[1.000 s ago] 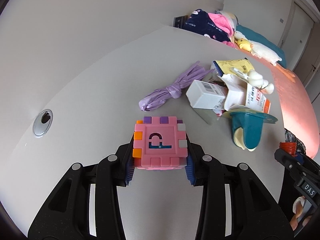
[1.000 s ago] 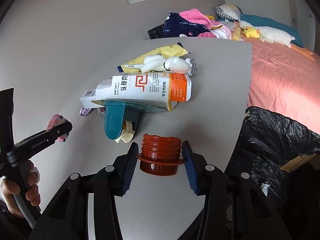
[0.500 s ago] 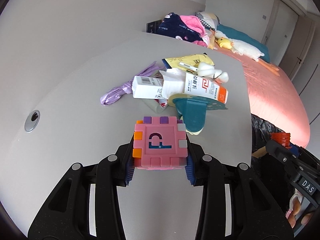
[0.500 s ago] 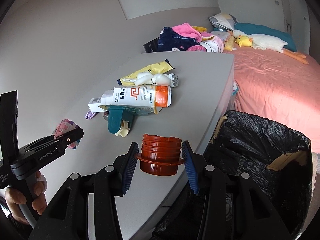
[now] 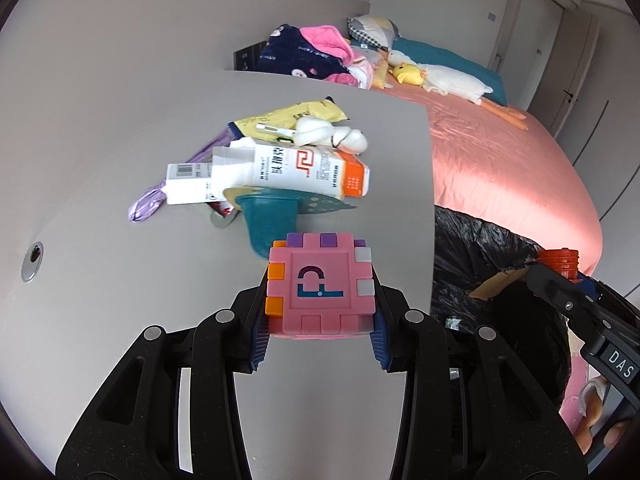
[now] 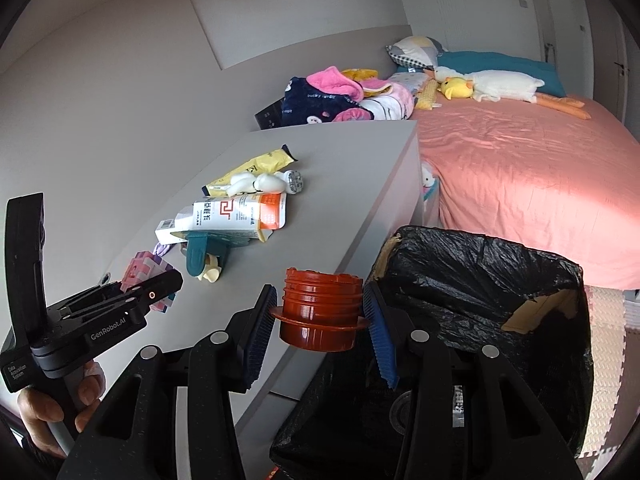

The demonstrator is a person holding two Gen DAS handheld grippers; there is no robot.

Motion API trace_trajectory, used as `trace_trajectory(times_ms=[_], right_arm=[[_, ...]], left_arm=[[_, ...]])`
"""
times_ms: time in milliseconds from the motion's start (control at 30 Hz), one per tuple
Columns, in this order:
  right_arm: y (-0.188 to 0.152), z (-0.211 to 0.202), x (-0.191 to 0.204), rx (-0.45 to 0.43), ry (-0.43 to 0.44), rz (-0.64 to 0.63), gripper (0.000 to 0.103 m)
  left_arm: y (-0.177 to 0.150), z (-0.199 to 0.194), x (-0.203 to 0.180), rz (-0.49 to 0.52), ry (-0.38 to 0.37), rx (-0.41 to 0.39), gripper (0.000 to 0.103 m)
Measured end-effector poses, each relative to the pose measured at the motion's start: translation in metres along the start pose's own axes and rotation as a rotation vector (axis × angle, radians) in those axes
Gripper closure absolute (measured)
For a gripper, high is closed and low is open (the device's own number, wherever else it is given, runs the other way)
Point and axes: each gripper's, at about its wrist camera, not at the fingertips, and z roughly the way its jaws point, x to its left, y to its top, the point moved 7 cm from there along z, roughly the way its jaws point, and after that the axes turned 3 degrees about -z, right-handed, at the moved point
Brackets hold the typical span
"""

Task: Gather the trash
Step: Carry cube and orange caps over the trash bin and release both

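L gripper [image 5: 320, 336]: fingers clamped on pink puzzle cube [image 5: 321, 288], 1 pad each side, cube lifted off the grey table [image 5: 120, 280], near its edge. R gripper [image 6: 322, 320]: fingers clamped on orange-red ribbed cap [image 6: 319, 310], held over the gap btwn table edge & black-lined trash bin [image 6: 500, 280]; bin stands on the floor just beside the table, mouth open. In the L view the R gripper shows at far right w/ the cap over the bin rim. Left on the table, 1 pile: white/orange medicine box [image 5: 304, 170] lying across a teal cup [image 5: 268, 220] on its side, yellow wrapper [image 5: 296, 114] behind, white plastic figure [image 5: 332, 136] on top, purple bag [image 5: 148, 204] to the left. Pink bed [image 6: 520, 168] beyond w/ duck plush [image 6: 488, 86] & clothes heap [image 6: 336, 96].
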Motion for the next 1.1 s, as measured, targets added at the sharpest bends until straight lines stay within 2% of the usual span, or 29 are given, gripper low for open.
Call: trace_trajectory(times_ms=[667, 1100], right_arm=[[-0.003, -0.033, -0.082, -0.033, -0.104, 0.12, 0.056], [-0.005, -0.047, -0.122, -0.035, -0.153, 0.175, 0.056]], left_arm=[[-0.013, 0.018, -0.107, 0.17, -0.112, 0.058, 0.063], [-0.025, 0.037, -0.16, 0.264, -0.17, 0.122, 0.063]])
